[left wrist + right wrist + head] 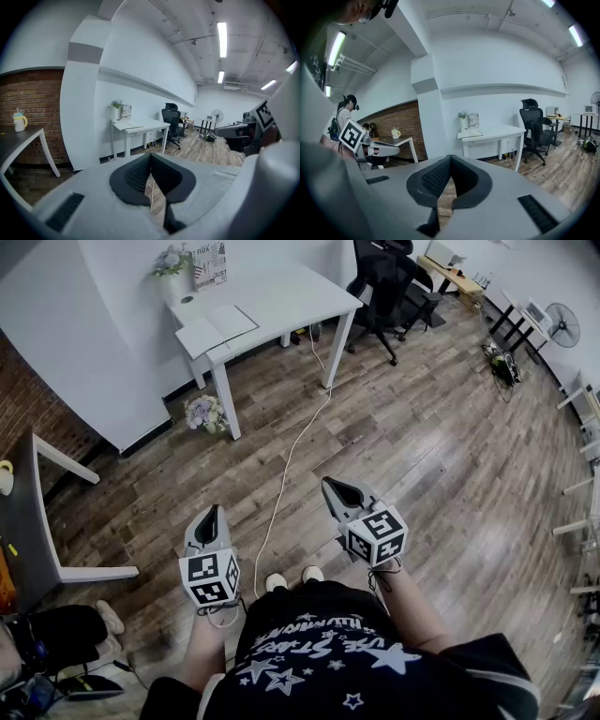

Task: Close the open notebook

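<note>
Left gripper (210, 512) and right gripper (331, 486) were held shut, empty; notebook (216, 329) at desk (281, 296) corner might be shoved off by closed jaws.

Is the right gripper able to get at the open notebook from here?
Probably not yet: the right gripper sits by the person's body, and the open notebook lies on the white table across the wooden floor. Only a cable lies between; walking over should do.

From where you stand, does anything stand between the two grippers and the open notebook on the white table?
Nothing visible blocks the way. The open white paper notebook lies on the white rectangular table, across the brown wooden floor from the left gripper and right gripper. Only a thin white cable lies on that floor between them.
</note>
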Tool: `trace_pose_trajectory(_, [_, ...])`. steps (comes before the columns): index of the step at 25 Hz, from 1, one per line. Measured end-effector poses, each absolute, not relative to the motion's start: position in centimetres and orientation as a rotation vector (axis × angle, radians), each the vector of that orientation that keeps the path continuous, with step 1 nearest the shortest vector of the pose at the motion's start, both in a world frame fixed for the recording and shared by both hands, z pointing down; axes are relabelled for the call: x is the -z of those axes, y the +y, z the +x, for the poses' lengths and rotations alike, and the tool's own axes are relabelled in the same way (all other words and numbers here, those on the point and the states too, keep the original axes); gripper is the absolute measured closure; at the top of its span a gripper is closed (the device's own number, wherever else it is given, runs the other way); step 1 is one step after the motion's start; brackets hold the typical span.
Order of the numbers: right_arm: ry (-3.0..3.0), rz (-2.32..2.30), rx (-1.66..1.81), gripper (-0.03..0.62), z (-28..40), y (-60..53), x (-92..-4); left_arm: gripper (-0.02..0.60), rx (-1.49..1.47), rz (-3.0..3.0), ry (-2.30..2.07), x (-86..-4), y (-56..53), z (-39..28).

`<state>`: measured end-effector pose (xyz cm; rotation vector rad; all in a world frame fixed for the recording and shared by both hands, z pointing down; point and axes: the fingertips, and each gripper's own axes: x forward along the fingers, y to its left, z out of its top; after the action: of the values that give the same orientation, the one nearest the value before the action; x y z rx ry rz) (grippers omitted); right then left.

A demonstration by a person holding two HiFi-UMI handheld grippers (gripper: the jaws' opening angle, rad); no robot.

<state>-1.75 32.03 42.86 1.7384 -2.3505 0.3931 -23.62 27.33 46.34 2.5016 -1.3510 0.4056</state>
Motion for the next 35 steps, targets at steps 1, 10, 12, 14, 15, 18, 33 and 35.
trace_pose_trajectory(1, [-2.350, 1.733, -0.379, 0.593, -1.6, 32.3, -42.7, 0.561, -0.395, 2.502, -1.343, -46.1, 27.8, -23.2])
trace_pose_trajectory(10, [-2.352, 1.755, -0.342, 0.593, -0.2, 33.7, -41.8, 0.561, -0.396, 2.537, -1.310, -45.9, 29.8, -20.9])
trace_pose_trajectory(12, [-2.353, 1.750, -0.351, 0.592, -0.3, 34.0, -41.9, 0.561, -0.392, 2.545, -1.309, -45.7, 30.1, -21.0])
trace_pose_trajectory(14, [-2.352, 1.743, -0.351, 0.593, -0.6, 34.1, -42.1, 0.561, -0.388, 2.543, -1.326, -45.7, 30.4, -21.8])
trace_pose_trajectory(15, [-2.349, 1.748, -0.349, 0.593, -0.7, 34.1, -42.1, 0.561, -0.386, 2.529, -1.335, -45.9, 30.5, -22.3])
trace_pose_trajectory(18, [-2.335, 1.758, -0.326, 0.593, -1.6, 34.0, -42.1, 0.561, -0.376, 2.472, -1.349, -46.9, 30.8, -24.3])
trace_pose_trajectory(33, [-2.372, 1.841, -0.326, 0.592, -2.3, 32.1, -43.3, 0.335, -0.323, 2.550, -1.261, -47.0, 28.9, -24.1])
trace_pose_trajectory(35, [-2.380, 1.843, -0.341, 0.592, -1.5, 30.8, -43.8, 0.315, -0.325, 2.526, -1.256, -47.6, 28.2, -23.4])
